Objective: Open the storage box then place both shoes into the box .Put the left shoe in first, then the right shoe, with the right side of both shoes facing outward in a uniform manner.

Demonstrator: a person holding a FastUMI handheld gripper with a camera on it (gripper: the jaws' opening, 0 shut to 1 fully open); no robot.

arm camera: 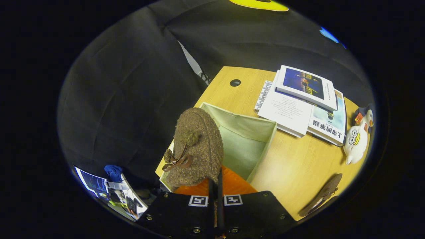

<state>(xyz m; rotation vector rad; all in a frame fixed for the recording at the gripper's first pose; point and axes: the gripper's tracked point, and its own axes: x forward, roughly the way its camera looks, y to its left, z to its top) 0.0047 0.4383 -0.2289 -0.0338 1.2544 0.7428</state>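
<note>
My gripper (215, 186) is shut on a brown fuzzy shoe (196, 149) with a small bow, holding it by its heel edge above the open pale-green storage box (262, 142). The shoe points away from the fingers, over the box's left side. The box stands open on the wooden table (298, 172), its inside bare where visible. Its near wall is hidden behind the shoe and the gripper body. The second brown shoe (323, 194) lies on the table to the right of the fingers, near the table's edge.
A stack of books (302, 103) lies beyond the box at the back right. A white plush duck (357, 139) sits at the table's right edge. A round cable hole (235, 82) is near the far corner. Left of the table, papers and a blue cloth (113, 172) lie lower down.
</note>
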